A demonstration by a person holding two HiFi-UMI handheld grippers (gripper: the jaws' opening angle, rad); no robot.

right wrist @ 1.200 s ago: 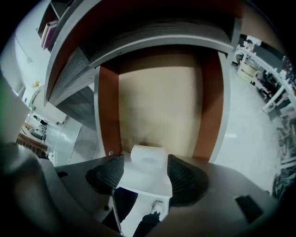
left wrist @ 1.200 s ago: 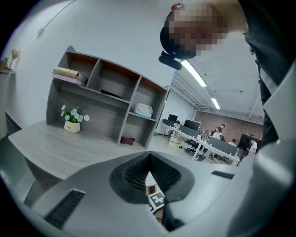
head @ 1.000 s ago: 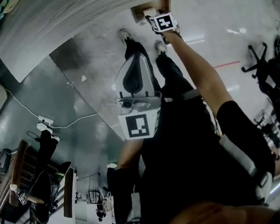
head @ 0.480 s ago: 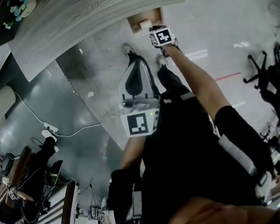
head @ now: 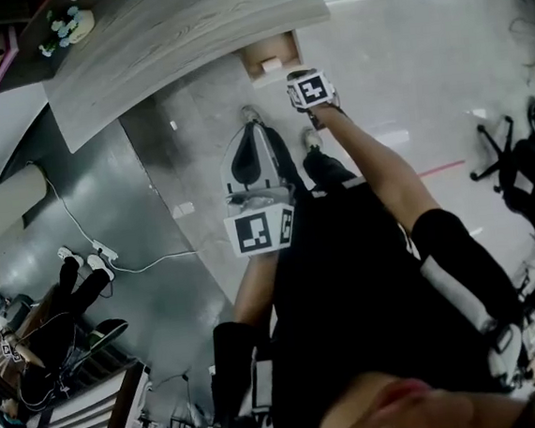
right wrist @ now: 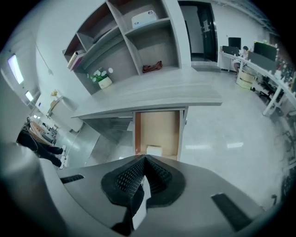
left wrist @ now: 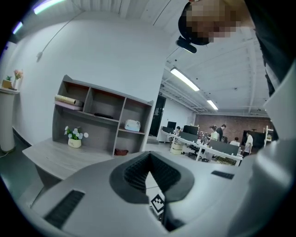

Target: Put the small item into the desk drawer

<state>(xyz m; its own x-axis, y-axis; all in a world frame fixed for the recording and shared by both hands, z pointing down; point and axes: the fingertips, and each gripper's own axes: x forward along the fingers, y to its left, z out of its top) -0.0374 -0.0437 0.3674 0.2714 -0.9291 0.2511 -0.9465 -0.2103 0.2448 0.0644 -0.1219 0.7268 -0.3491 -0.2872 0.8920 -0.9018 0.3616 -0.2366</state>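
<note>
The small white item (right wrist: 154, 150) lies in the open wooden drawer (right wrist: 159, 127) under the grey desk (right wrist: 152, 95). The head view shows the same item (head: 272, 64) in the drawer (head: 282, 49) at the top. My right gripper (right wrist: 144, 157) hangs above and in front of the drawer, pointing steeply down. Its jaws have just been closing and are now shut with nothing between them. Its marker cube (head: 310, 89) sits just below the drawer in the head view. My left gripper (head: 253, 139) is held nearer my body, shut and empty, and points out over the desk (left wrist: 55, 155).
On the desk stands a shelf unit (left wrist: 99, 118) with a flower pot (left wrist: 74, 139). A cable and power strip (head: 98, 258) lie on the floor at the left, and an office chair (head: 511, 152) stands at the right. People work at desks (left wrist: 217, 148) further back.
The right gripper has drawn up and back from the drawer, and the white item stays inside. The left gripper has risen too. The desk and drawer sit lower in the head view.
</note>
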